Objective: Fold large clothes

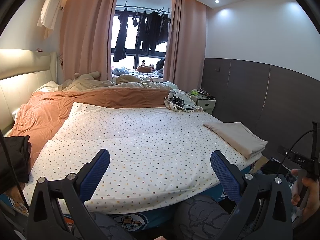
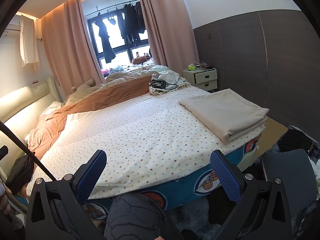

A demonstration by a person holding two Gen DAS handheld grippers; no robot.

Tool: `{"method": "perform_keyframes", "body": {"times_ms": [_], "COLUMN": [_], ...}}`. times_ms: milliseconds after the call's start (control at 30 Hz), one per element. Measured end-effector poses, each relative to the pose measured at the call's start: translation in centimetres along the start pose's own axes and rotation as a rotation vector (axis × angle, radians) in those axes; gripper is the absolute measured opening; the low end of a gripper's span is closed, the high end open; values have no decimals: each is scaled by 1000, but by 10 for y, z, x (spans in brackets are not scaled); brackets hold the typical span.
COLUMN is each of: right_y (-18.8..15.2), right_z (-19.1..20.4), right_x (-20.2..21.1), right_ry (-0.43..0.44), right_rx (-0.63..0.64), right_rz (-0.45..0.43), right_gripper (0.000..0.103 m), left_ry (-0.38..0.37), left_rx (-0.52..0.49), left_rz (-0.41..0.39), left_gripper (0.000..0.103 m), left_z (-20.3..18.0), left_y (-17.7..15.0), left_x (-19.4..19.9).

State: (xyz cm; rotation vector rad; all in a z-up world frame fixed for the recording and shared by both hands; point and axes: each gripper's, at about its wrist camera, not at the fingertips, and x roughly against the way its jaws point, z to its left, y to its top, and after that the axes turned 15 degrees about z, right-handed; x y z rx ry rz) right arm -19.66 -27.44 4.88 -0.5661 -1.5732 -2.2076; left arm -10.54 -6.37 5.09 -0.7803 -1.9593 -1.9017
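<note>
Apparently between pieces, both the left claw point(image 1: 160, 172) and right claw point(image 2: 158, 172) hang apart and empty; next, fetch the dark garment point(image 1: 14, 158) at far left, beside the folded cloth point(image 2: 224, 112) already done at right.

Pink curtains point(image 1: 86, 30) frame the window; cables point(image 2: 162, 84) lie on the bed.
</note>
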Motion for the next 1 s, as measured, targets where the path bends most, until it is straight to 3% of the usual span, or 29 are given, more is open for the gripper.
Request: {"method": "perform_keyframes", "body": {"times_ms": [1000], "right_y": [-10], "right_z": [22], "right_x": [3], "right_ry": [35], "right_rx": [11], "right_rz": [17], "right_gripper": [103], "left_ry": [30], "left_rx": [2], "left_rz": [-41], "left_gripper": [103], "left_z": [5], "left_y": [-10], "left_x": [15]}}
